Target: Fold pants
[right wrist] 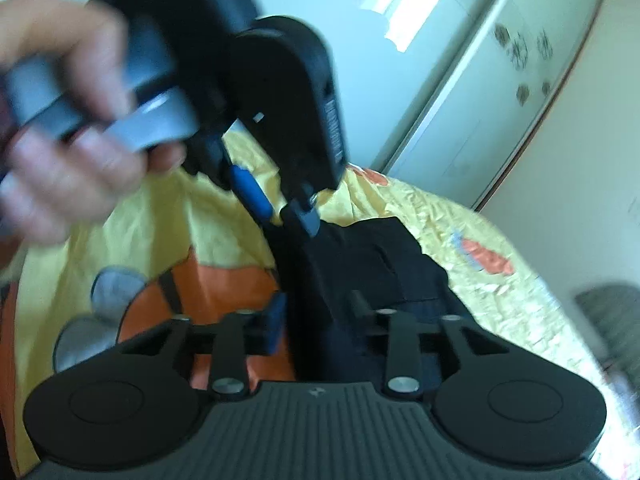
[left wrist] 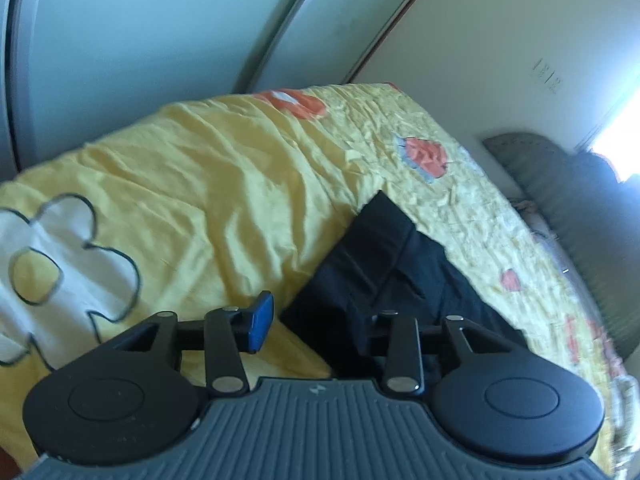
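Black pants (left wrist: 384,276) lie folded on a yellow bedspread (left wrist: 208,184). In the left wrist view my left gripper (left wrist: 316,320) is open, its blue left pad (left wrist: 261,322) over the bedspread and its right finger hidden against the black cloth. In the right wrist view the pants (right wrist: 360,276) lie ahead, and my right gripper (right wrist: 316,320) is open over their near edge, blue left pad (right wrist: 275,326) beside the cloth. The left gripper (right wrist: 286,206) shows there too, held by a hand (right wrist: 68,128), its blue pads apart at the pants' far edge.
The bedspread has a white flower patch (left wrist: 60,276) at the left and orange patches (left wrist: 426,156). An orange and grey patch (right wrist: 192,296) lies left of the pants. Wardrobe doors (left wrist: 140,32) and a wall stand behind the bed. A grey headboard (left wrist: 560,184) is at the right.
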Demonstrator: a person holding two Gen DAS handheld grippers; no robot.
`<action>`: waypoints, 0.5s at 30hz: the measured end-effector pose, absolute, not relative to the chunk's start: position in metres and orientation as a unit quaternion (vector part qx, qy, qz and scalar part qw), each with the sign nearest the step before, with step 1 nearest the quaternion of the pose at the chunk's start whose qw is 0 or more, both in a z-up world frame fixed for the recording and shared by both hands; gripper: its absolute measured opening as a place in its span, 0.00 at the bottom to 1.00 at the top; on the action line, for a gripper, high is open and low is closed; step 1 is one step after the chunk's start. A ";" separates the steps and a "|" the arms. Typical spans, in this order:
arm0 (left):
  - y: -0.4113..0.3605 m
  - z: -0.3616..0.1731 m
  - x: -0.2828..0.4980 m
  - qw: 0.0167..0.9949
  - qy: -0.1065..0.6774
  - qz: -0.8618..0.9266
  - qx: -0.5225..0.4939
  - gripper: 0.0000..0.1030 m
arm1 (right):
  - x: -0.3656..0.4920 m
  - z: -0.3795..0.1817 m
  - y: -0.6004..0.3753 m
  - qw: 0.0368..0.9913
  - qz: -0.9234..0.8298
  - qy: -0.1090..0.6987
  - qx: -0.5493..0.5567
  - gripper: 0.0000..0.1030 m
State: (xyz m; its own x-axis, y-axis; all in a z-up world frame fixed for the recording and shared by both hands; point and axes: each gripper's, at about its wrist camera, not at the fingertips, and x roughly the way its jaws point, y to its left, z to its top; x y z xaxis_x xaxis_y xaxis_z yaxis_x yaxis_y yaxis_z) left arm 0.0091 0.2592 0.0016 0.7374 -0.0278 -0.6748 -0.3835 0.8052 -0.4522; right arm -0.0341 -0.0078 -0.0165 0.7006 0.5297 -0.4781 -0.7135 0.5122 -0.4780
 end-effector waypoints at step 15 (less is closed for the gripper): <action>0.232 0.017 0.008 0.909 0.344 0.161 -0.171 0.94 | -0.041 -0.050 0.014 0.831 0.296 0.062 -0.467 0.34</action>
